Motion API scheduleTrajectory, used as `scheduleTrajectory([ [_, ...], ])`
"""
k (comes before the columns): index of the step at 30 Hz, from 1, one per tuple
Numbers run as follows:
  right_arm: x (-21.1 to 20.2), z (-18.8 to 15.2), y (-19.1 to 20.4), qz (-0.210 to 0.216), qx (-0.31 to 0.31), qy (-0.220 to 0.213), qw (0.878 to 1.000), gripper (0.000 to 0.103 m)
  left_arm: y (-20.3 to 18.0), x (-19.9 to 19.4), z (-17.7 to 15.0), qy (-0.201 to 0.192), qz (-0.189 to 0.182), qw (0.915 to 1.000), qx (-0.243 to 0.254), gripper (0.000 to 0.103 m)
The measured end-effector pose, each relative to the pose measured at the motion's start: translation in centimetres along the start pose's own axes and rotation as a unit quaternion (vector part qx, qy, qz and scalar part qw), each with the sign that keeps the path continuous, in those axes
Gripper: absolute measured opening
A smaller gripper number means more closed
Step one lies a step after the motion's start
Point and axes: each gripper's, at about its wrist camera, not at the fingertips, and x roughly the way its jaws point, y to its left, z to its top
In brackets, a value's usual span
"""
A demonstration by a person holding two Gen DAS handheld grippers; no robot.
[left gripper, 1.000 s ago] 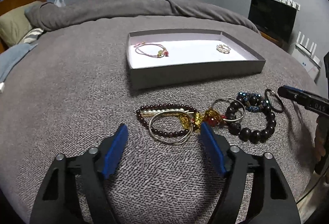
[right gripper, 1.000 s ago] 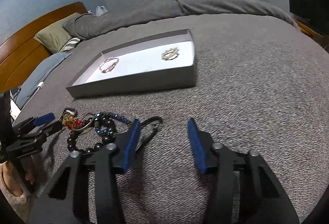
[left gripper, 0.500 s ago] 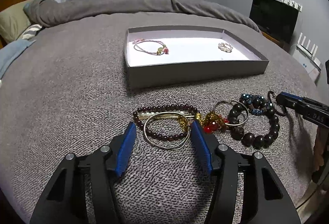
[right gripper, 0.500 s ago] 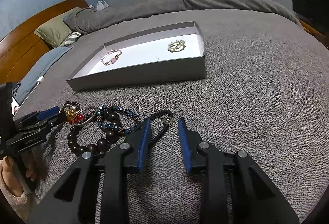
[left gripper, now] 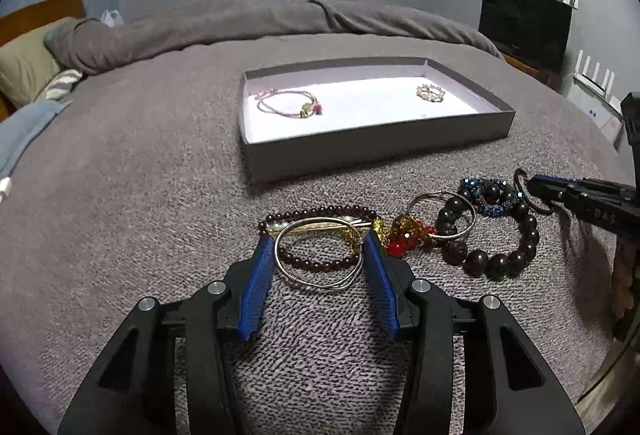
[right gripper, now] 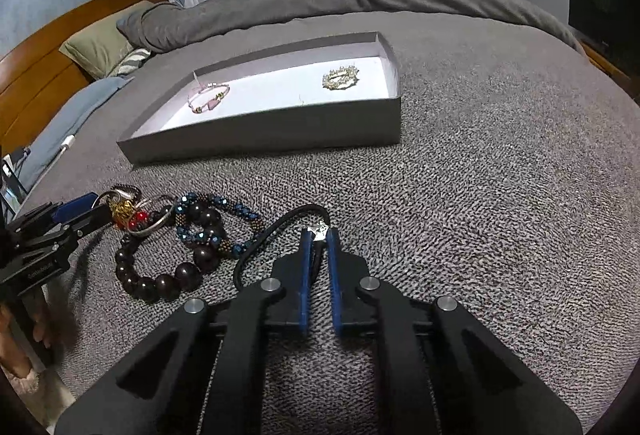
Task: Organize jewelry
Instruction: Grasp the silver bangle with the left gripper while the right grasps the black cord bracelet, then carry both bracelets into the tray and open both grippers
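Note:
My left gripper (left gripper: 317, 237) is shut on a silver bangle (left gripper: 320, 285), one blue pad on each side of it. The bangle lies over a dark red bead bracelet (left gripper: 320, 212) on the grey bedcover. In the right wrist view my right gripper (right gripper: 319, 233) is shut on a black cord bracelet (right gripper: 256, 243) at its silver charm. Between the two grippers lie a big dark bead bracelet (right gripper: 160, 281), a blue bead bracelet (right gripper: 240, 211) and a gold and red piece (left gripper: 404, 231). Behind them, the grey tray (left gripper: 376, 151) holds a pink cord bracelet (left gripper: 288, 105) and a sparkling bracelet (left gripper: 430, 92).
A rolled grey duvet (left gripper: 280, 19) lies across the far side of the bed, with pillows (right gripper: 100, 47) and a wooden headboard (right gripper: 44, 71) at the left. A dark screen (left gripper: 524, 27) stands at the right. A person's hand (right gripper: 16, 355) holds the left gripper.
Both pairs of jaws have closed. The left pads came in against the silver bangle. The right pads closed on the black cord bracelet.

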Motion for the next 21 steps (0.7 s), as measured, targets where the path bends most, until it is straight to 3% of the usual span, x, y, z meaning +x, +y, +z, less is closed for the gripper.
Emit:
scheduleTrajectory([
  [10,-3.1,0.7,-0.7,-0.004,-0.001,-0.082,0.997,0.008,0.3,-1.1,0.3,-0.020,-0.002,0.9998,-0.005,0.048],
  [21,-4.9,2.0,-0.2,-0.020,-0.012,-0.118,0.993,0.008,0.2,-2.8,1.9,-0.055,0.013,0.9984,-0.007,0.048],
])
